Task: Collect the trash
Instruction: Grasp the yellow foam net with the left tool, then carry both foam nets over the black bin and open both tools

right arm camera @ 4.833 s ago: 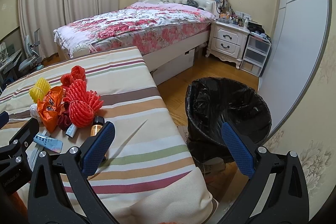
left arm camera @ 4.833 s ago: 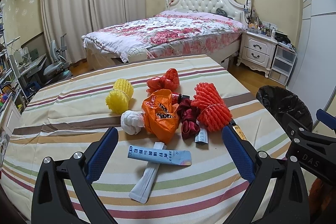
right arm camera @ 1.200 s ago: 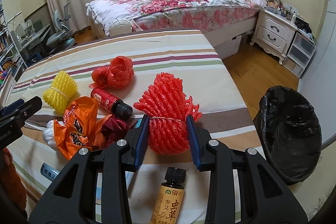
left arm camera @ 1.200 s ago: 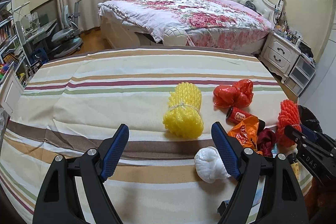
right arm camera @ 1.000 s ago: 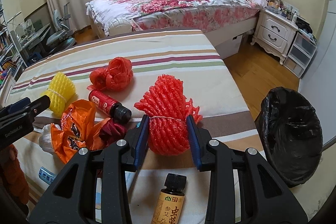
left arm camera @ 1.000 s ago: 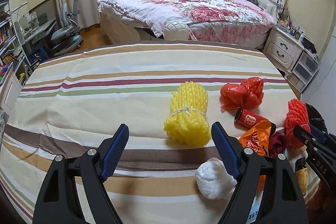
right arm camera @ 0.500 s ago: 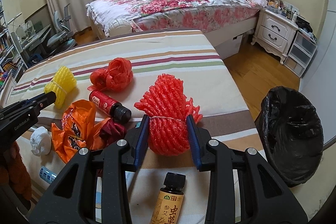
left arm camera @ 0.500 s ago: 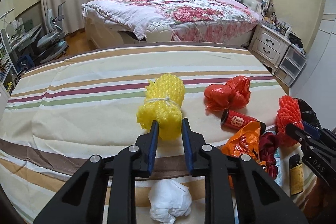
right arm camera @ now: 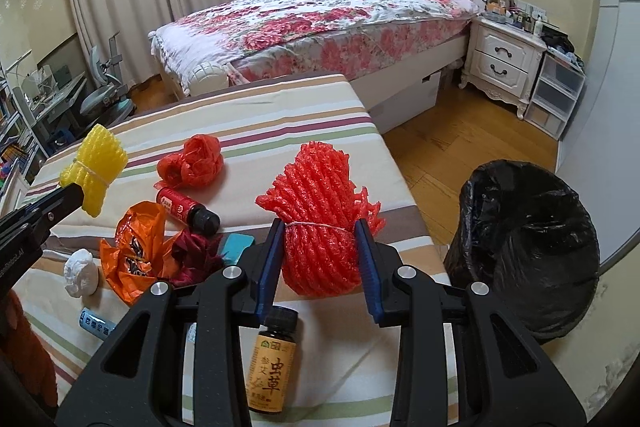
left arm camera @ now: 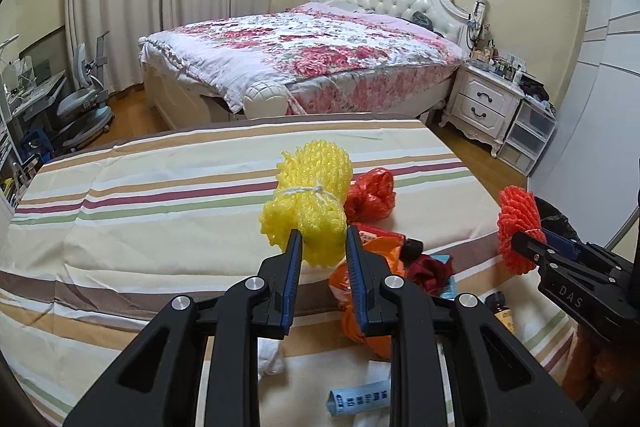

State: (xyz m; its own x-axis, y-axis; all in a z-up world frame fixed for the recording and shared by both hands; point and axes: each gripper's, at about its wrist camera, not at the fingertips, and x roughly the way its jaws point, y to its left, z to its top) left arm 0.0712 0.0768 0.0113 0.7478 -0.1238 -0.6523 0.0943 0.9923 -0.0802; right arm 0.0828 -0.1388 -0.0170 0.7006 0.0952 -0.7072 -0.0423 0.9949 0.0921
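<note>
Left gripper (left arm camera: 320, 247) jaws clamp the yellow foam-net bundle (left arm camera: 308, 203); right gripper (right arm camera: 320, 247) jaws clamp the red foam-net bundle (right arm camera: 320, 211). Both bundles' long axes point away along the jaws, above the striped desk (left arm camera: 160, 195).

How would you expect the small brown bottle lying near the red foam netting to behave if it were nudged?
The brown bottle lies on its side and looks round, so it would probably roll. The striped cloth under it looks soft, which might slow it. It looks rigid, possibly glass, so perhaps breakable.

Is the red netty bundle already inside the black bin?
No, the red foam net bundle sits clamped in the right gripper, beside the black bin.
</note>
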